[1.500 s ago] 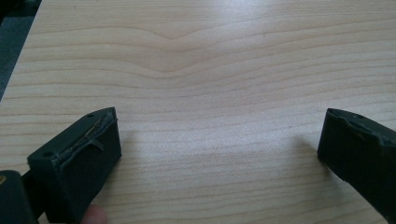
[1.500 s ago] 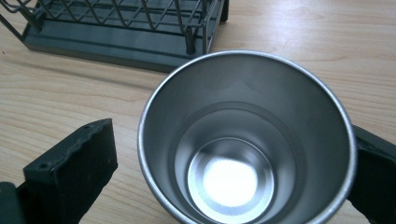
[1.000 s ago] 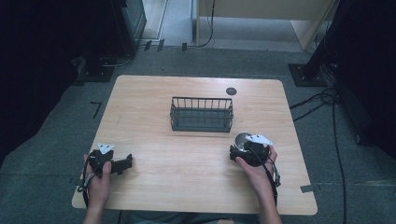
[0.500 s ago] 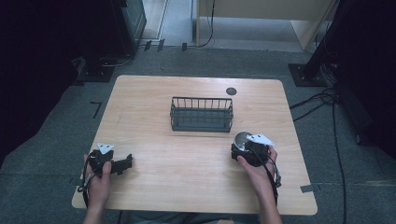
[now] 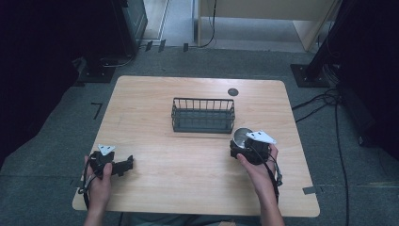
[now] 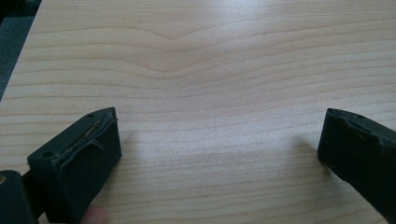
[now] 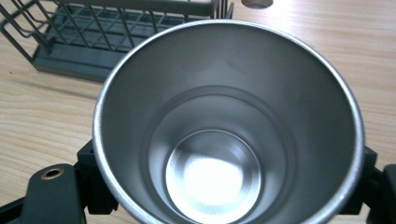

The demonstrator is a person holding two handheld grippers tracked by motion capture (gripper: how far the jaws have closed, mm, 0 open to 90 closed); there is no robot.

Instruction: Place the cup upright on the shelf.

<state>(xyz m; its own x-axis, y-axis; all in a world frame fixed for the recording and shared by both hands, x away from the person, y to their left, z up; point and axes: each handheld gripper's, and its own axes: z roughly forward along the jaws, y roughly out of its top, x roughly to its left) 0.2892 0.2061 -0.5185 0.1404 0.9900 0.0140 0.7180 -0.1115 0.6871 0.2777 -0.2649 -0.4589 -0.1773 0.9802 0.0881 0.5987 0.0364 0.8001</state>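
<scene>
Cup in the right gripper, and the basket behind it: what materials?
Cup: looks like stainless steel with a brushed satin finish; grey metallic sheen, bright glare on its inner base, thin rolled rim. Basket: seems to be dark coated metal wire, matt; thin straight bars form its walls, with no shine. Coating type can't be told. The right gripper holds the cup.

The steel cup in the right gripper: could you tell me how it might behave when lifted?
The steel cup looks thin-walled and empty, so probably light and rigid. Its polished wall may be slippery between the right gripper fingers. It widens toward the rim, so it could slide downward if held loosely.
</scene>
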